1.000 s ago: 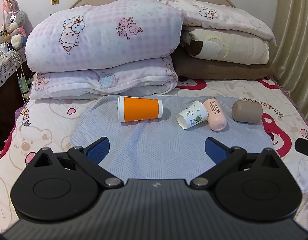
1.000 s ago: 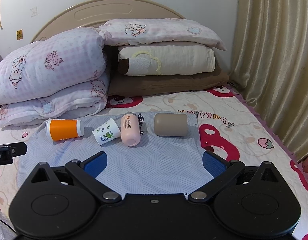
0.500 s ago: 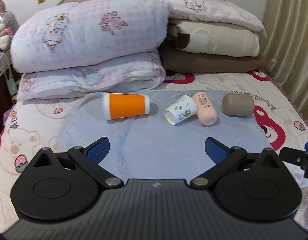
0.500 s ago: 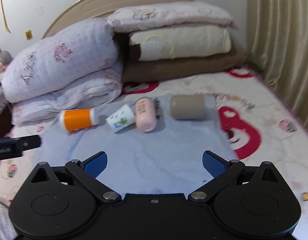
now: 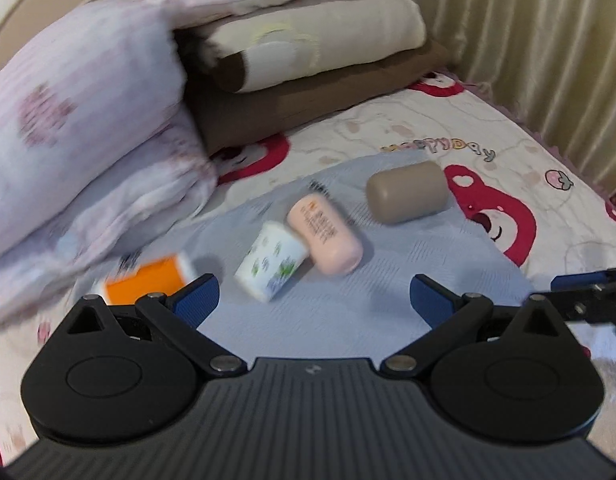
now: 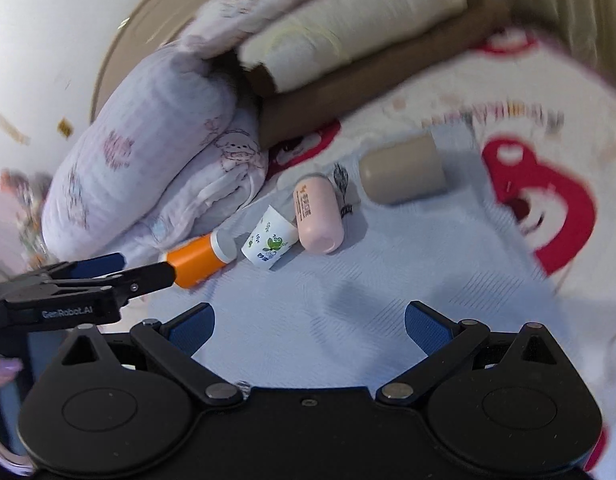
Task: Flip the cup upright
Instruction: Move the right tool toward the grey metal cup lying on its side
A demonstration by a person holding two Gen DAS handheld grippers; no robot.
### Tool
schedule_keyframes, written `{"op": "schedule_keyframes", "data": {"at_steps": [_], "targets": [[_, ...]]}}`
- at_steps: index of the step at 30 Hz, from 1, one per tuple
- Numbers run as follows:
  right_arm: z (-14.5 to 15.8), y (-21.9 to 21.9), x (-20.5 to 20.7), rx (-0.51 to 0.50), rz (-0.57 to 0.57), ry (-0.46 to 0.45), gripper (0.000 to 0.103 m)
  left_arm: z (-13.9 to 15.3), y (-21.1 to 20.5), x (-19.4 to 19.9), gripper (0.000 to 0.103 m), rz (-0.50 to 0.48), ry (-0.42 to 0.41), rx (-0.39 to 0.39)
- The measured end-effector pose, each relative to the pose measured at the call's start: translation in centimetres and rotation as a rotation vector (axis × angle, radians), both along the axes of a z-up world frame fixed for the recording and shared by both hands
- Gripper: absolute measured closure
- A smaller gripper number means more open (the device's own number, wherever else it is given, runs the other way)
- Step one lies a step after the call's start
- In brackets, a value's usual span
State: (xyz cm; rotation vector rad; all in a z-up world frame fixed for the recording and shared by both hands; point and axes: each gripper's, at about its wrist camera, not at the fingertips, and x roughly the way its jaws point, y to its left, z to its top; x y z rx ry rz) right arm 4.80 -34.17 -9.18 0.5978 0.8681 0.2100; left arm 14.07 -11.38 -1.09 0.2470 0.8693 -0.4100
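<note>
Several cups lie on their sides in a row on a pale blue mat (image 5: 347, 320): an orange cup (image 5: 148, 280) at the left, a white leaf-print paper cup (image 5: 270, 266), a pink cup (image 5: 325, 234) and a taupe cup (image 5: 405, 192) at the right. They show in the right wrist view too: orange (image 6: 196, 262), white (image 6: 270, 242), pink (image 6: 317, 214), taupe (image 6: 401, 174). My left gripper (image 5: 313, 298) is open and empty, just short of the white cup. My right gripper (image 6: 309, 324) is open and empty, nearer than the cups. The left gripper's fingers (image 6: 148, 276) reach beside the orange cup.
Stacked pillows and folded quilts (image 5: 88, 120) rise right behind the cups at the headboard. A curtain (image 5: 547, 40) hangs at the right side of the bed. The cartoon bedsheet (image 5: 507, 160) lies around the mat.
Both grippers have moved forward and tilted, so the cups look nearer. The left gripper has swung right; the orange cup now sits by its left finger. The cups have not moved.
</note>
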Motion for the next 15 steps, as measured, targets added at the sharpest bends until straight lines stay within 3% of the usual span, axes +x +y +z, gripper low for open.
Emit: {"op": "schedule_keyframes", "data": {"at_steps": [4, 9, 15], "targets": [[-2.2, -2.0, 3.0, 0.069, -0.164, 0.078, 0.000, -0.9, -2.5, 3.8, 0.000, -0.044, 0.022, -0.024], [-5.9, -4.6, 6.3, 0.316, -0.308, 0.165, 0.000, -2.6, -4.3, 7.4, 0.001, -0.056, 0.059, -0.070], [-8.8, -6.1, 8.8, 0.506, -0.579, 0.245, 0.000, -5.7, -7.0, 12.3, 0.003, -0.071, 0.137, -0.092]]}}
